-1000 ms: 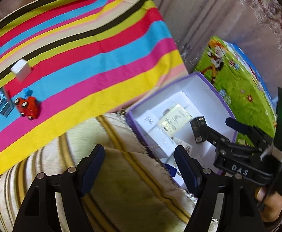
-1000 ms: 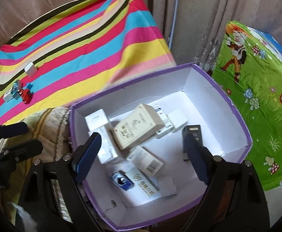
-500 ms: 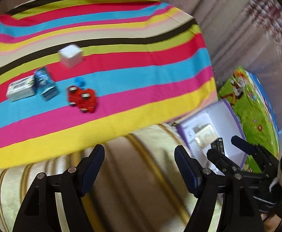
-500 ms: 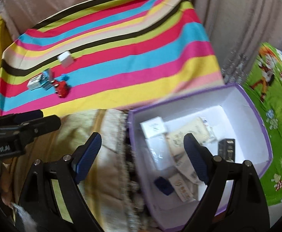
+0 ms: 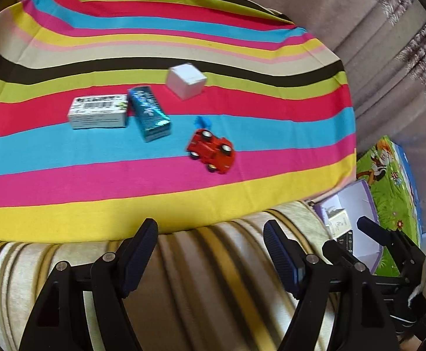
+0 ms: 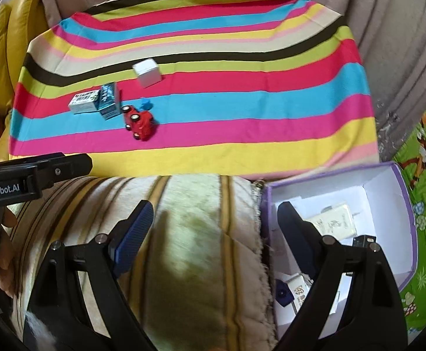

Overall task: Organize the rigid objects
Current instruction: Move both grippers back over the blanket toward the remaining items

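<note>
On the striped cloth [image 5: 66, 181] lie a red toy car [image 5: 212, 152], on its side, a teal box [image 5: 150, 113], a white barcode box [image 5: 98, 111], a white cube box [image 5: 186, 80] and a small blue piece [image 5: 202, 121]. They also show in the right wrist view: the car [image 6: 139, 122], the teal box [image 6: 107, 100], the cube [image 6: 147, 73]. The purple-rimmed white box [image 6: 400, 193] holds several small items. My left gripper [image 5: 211, 250] is open and empty, short of the cloth. My right gripper [image 6: 215, 228] is open and empty beside the box.
A cream striped cushion [image 6: 189, 234] lies between the cloth and me. A green cartoon mat [image 6: 423, 175] is at the right. Curtains [image 5: 388, 44] hang behind. A yellow cushion [image 6: 5, 35] is far left.
Both grippers have swung left, away from the purple box towards the striped cloth. The box has slid to the right edge of both views. The toys now sit nearer the middle.
</note>
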A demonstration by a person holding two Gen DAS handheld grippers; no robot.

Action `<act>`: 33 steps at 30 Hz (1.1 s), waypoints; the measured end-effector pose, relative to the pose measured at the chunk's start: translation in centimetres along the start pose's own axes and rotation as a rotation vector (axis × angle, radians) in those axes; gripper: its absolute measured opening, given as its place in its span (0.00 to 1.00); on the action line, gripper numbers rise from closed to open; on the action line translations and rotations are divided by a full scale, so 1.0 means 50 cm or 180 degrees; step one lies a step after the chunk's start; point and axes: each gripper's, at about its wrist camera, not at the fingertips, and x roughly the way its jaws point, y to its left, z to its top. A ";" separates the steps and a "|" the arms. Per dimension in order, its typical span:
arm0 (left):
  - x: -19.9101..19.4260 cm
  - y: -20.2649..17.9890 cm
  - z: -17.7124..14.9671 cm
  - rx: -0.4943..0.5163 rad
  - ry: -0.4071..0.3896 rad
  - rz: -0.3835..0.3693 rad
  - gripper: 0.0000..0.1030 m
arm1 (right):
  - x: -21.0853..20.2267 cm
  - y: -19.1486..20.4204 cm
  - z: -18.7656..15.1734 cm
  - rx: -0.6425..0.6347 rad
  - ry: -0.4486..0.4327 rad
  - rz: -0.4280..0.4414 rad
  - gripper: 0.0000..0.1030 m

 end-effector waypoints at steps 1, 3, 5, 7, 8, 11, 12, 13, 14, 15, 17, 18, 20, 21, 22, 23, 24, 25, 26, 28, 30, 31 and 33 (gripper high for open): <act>-0.001 0.008 0.001 -0.0015 0.0000 0.0015 0.73 | 0.003 0.008 0.003 -0.0024 0.0009 0.0013 0.86; -0.001 0.025 0.006 -0.0062 -0.0001 0.0047 0.73 | 0.013 0.026 0.011 -0.0073 0.0039 0.0044 0.86; -0.001 0.044 0.010 -0.0115 0.0000 0.0082 0.73 | 0.025 0.041 0.019 -0.0099 0.0076 0.0068 0.86; -0.002 0.058 0.013 -0.0156 -0.0003 0.0112 0.73 | 0.034 0.054 0.025 -0.0121 0.0094 0.0075 0.86; -0.001 0.067 0.016 -0.0167 -0.0001 0.0140 0.73 | 0.039 0.060 0.029 -0.0131 0.0106 0.0078 0.86; 0.001 0.085 0.022 -0.0173 0.0009 0.0197 0.73 | 0.059 0.076 0.043 -0.0162 0.0156 0.0113 0.86; 0.002 0.092 0.025 -0.0175 0.0010 0.0220 0.73 | 0.064 0.082 0.047 -0.0168 0.0169 0.0117 0.86; 0.004 0.095 0.027 -0.0179 0.0013 0.0233 0.73 | 0.068 0.087 0.051 -0.0177 0.0179 0.0123 0.86; 0.005 0.102 0.031 -0.0185 0.0018 0.0256 0.73 | 0.074 0.093 0.056 -0.0187 0.0189 0.0128 0.86; 0.006 0.108 0.034 -0.0189 0.0021 0.0274 0.73 | 0.078 0.098 0.059 -0.0196 0.0193 0.0136 0.86; 0.008 0.120 0.041 -0.0201 0.0020 0.0309 0.73 | 0.088 0.110 0.068 -0.0213 0.0210 0.0156 0.86; 0.009 0.126 0.044 -0.0203 0.0015 0.0325 0.73 | 0.092 0.114 0.071 -0.0216 0.0218 0.0160 0.86; 0.012 0.138 0.053 -0.0210 0.0007 0.0364 0.73 | 0.102 0.126 0.080 -0.0234 0.0231 0.0174 0.86; 0.014 0.143 0.057 -0.0216 0.0009 0.0371 0.73 | 0.105 0.130 0.085 -0.0238 0.0234 0.0172 0.86; 0.017 0.151 0.063 -0.0229 0.0014 0.0392 0.73 | 0.108 0.134 0.089 -0.0246 0.0233 0.0175 0.86; 0.018 0.156 0.067 -0.0237 0.0017 0.0417 0.73 | 0.113 0.140 0.096 -0.0267 0.0232 0.0182 0.86; 0.019 0.160 0.070 -0.0243 0.0020 0.0431 0.73 | 0.118 0.144 0.102 -0.0293 0.0235 0.0184 0.86; 0.020 0.165 0.073 -0.0250 0.0027 0.0446 0.73 | 0.124 0.148 0.107 -0.0311 0.0240 0.0174 0.86; 0.022 0.171 0.078 -0.0255 0.0035 0.0463 0.73 | 0.134 0.150 0.116 -0.0321 0.0251 0.0152 0.86; 0.025 0.177 0.083 -0.0260 0.0044 0.0477 0.73 | 0.153 0.150 0.129 -0.0325 0.0293 0.0131 0.86; 0.030 0.182 0.086 -0.0267 0.0057 0.0480 0.73 | 0.177 0.150 0.142 -0.0336 0.0363 0.0107 0.86; 0.032 0.185 0.088 -0.0273 0.0065 0.0482 0.73 | 0.187 0.150 0.148 -0.0338 0.0384 0.0086 0.86; 0.036 0.192 0.091 -0.0291 0.0080 0.0486 0.73 | 0.199 0.148 0.156 -0.0344 0.0394 0.0036 0.86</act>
